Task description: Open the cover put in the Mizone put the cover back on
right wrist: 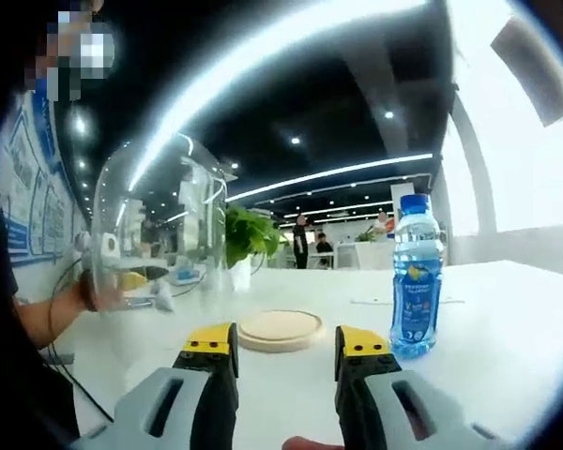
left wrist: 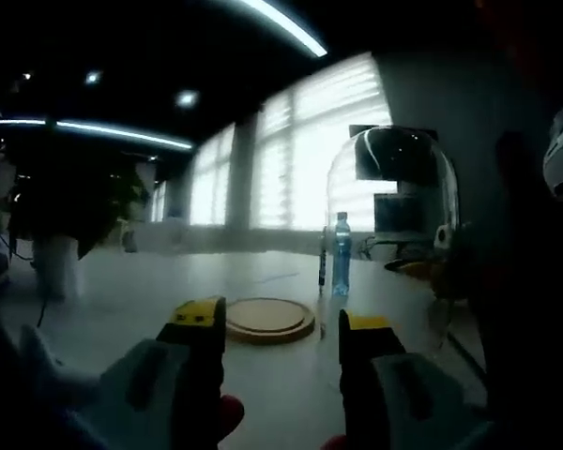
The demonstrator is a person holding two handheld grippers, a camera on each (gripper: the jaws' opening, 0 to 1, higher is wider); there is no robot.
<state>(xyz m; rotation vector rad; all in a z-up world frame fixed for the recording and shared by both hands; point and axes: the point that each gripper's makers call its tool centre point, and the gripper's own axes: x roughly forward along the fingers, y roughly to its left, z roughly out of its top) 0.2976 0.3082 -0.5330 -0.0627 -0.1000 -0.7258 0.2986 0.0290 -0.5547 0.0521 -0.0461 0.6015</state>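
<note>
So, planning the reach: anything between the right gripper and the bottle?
Just bare table between the right gripper and the bottle, in the right gripper view.

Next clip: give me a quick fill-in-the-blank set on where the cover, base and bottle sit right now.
1. The clear glass dome cover is lifted off the round wooden base and held by a ____.
2. The blue-capped Mizone bottle stands ____ on the white table.
3. The wooden base has ____ on it.

Missing words: hand; upright; nothing

Bottle (right wrist: 416, 277) label print too small to read; no legible text
</note>
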